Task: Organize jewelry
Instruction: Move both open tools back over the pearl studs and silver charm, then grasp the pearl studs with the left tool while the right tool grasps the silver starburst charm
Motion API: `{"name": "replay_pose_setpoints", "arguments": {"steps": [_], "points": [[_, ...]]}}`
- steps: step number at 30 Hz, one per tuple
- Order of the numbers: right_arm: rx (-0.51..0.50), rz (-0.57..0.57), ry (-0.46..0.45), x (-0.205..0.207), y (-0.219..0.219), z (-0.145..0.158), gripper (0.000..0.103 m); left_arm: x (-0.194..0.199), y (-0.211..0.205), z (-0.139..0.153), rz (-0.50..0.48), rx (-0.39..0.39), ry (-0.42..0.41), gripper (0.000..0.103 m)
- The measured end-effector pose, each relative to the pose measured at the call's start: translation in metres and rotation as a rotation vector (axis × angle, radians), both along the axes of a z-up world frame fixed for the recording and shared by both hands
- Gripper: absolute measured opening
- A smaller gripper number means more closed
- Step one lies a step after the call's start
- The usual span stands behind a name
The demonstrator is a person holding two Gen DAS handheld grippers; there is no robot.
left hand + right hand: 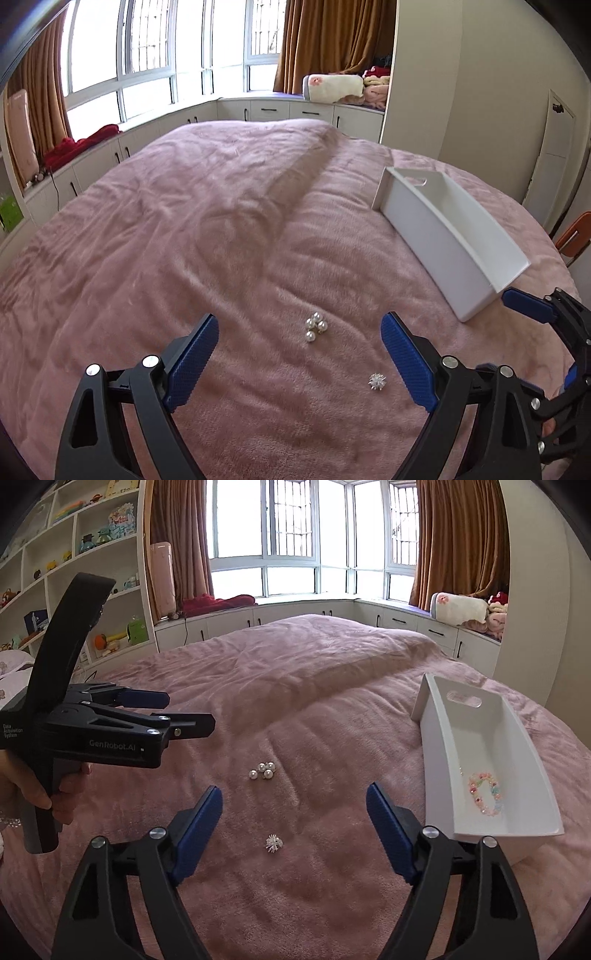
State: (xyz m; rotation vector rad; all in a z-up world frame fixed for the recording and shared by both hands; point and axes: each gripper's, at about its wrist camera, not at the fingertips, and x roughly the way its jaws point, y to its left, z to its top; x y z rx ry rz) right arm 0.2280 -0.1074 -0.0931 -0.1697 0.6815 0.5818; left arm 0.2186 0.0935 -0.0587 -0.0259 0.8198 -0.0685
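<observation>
Now both tongs, left (299,354) and right (294,818), gape wide and empty above the bed (295,686). Centre frame lie the pearl cluster (263,770) and sparkly brooch (273,843); the white tray (439,760) sits right. Plush pile could swallow either piece during a pinch.

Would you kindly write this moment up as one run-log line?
left gripper: open, empty | right gripper: open, empty | pearl cluster, sparkly piece: on blanket | beaded bracelet: in white tray
</observation>
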Motion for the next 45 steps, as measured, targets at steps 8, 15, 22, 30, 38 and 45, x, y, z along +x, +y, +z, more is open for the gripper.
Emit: {"name": "replay_pose_setpoints", "arguments": {"steps": [8, 15, 22, 30, 38, 45], "points": [[-0.034, 0.016, 0.086, 0.021, 0.015, -0.057, 0.060, 0.024, -0.001, -0.056, -0.044, -0.009, 0.044, 0.085], [-0.051, 0.022, 0.164, 0.026, 0.024, -0.096, 0.052, 0.053, -0.014, -0.084, -0.116, -0.022, 0.087, 0.062], [-0.075, 0.046, 0.184, 0.031, 0.036, -0.115, 0.050, 0.071, -0.021, -0.113, -0.159, -0.021, 0.134, 0.050], [-0.011, 0.051, 0.220, 0.035, 0.033, -0.125, 0.030, 0.075, -0.006, -0.126, -0.133, -0.112, 0.124, 0.029], [0.048, 0.051, 0.265, 0.039, 0.031, -0.123, 0.021, 0.075, -0.001, -0.128, -0.134, -0.148, 0.128, 0.028], [0.046, 0.063, 0.259, 0.034, 0.030, -0.110, 0.021, 0.067, 0.000, -0.118, -0.118, -0.163, 0.105, 0.025]]}}
